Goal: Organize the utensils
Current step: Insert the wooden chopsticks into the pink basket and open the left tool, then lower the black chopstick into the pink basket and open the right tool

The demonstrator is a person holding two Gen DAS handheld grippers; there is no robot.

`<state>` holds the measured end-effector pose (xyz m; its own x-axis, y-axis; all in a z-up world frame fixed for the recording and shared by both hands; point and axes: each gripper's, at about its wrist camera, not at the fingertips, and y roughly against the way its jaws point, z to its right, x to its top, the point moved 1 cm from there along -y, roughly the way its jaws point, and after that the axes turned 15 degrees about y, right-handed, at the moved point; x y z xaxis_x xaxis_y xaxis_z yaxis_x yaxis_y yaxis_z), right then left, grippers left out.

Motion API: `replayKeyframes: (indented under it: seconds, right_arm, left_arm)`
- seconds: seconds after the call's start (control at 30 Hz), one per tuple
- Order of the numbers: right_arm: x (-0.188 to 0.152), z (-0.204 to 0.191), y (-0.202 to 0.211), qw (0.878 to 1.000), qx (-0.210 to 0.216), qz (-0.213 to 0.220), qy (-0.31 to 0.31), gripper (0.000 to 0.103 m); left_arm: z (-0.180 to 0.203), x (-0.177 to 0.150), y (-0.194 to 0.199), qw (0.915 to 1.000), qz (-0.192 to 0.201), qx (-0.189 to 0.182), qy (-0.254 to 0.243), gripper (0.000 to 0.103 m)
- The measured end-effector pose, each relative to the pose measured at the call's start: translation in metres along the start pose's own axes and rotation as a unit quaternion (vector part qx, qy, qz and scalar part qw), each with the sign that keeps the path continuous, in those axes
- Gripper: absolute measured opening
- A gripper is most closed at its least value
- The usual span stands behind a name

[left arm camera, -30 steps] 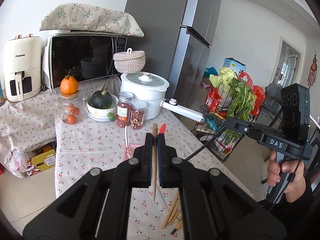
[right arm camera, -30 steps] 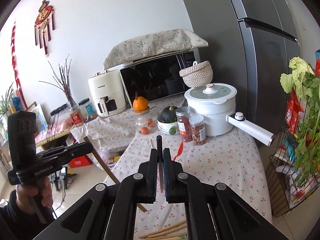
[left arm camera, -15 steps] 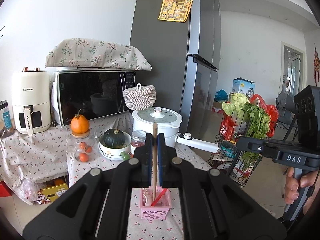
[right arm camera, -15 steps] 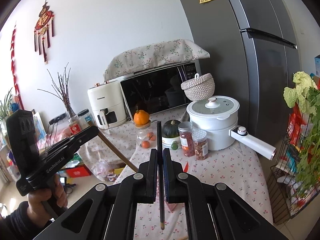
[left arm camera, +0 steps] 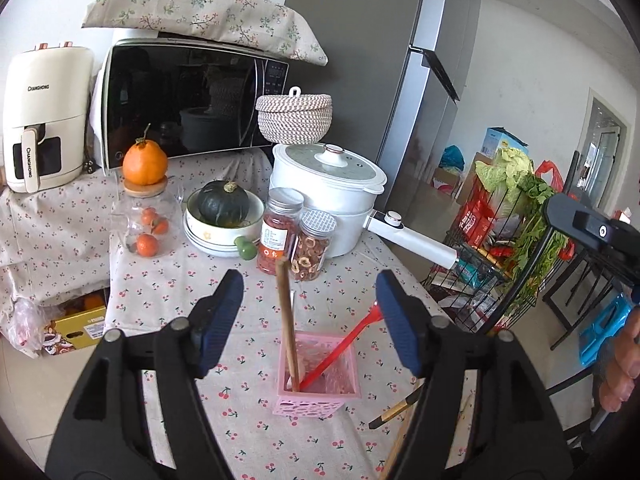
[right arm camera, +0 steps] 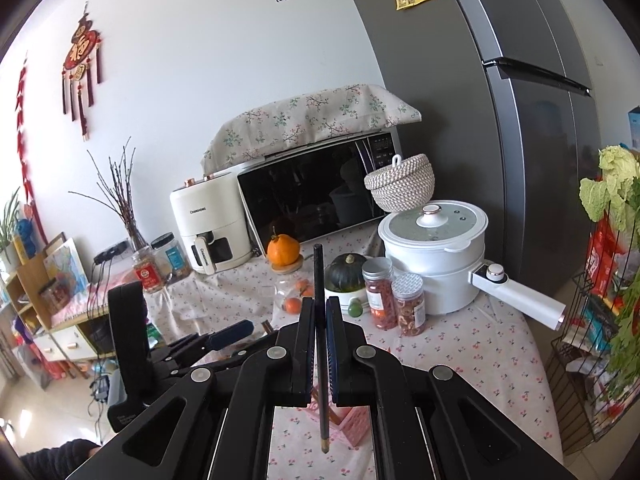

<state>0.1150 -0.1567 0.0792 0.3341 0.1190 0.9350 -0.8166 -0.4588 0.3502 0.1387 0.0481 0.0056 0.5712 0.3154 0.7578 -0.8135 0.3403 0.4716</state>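
While left gripper (left arm camera: 310, 296) jaws gape, right gripper (right arm camera: 320, 312) pinches a black chopstick (right arm camera: 320, 344), hiding its middle.

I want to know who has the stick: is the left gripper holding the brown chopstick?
No, the left gripper is wide open, and the brown chopstick stands alone in the pink basket.

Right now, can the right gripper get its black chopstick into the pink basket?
Probably yes. The right gripper holds the black chopstick upright, tip just above the pink basket. The open left gripper sits close and might crowd it.
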Motion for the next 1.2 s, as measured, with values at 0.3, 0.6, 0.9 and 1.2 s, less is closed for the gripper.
replayKeyframes:
  seconds: [0.3, 0.6, 0.9, 1.2]
  right_arm:
    - [0.007, 0.005, -0.009, 1.0, -0.019, 0.017, -0.014, 0.005]
    - [0.007, 0.004, -0.036, 0.998, -0.052, 0.032, -0.009, 0.005]
    - [-0.009, 0.005, -0.069, 0.999, -0.049, -0.019, -0.011, 0.006]
    - [-0.017, 0.019, -0.062, 0.998, -0.053, -0.024, -0.037, 0.062]
  left_arm:
    - [-0.027, -0.01, 0.017, 0.9965, -0.05, 0.047, 0.047, 0.099]
    - [-0.046, -0.026, 0.024, 0.9916, -0.065, 0.098, 0.054, 0.101]
    - [-0.053, -0.034, 0.019, 0.9886, -0.092, 0.101, 0.062, 0.101]
    - [-0.047, -0.04, 0.017, 0.9873, -0.099, 0.111, 0.056, 0.101]
